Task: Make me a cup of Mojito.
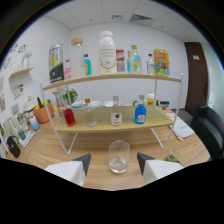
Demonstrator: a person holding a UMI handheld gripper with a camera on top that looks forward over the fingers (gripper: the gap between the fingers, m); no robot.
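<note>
A clear empty glass (119,156) stands on the wooden table (45,150), just ahead of my gripper (114,164) and in line with the gap between its fingers. Both dark fingertips (82,161) flank the glass with space at either side, so the gripper is open and holds nothing. Beyond the glass, the lower shelf (107,125) carries a red bottle (69,117), an amber bottle (89,114), a clear bottle with a red label (116,113) and a blue bottle (140,112).
The upper shelf (112,77) holds a tall white bottle (106,53), a dark can (56,63), a glass jar (78,57) and several small bottles. An orange cup (41,114) stands at the rack's left. A black chair (210,127) is at the right.
</note>
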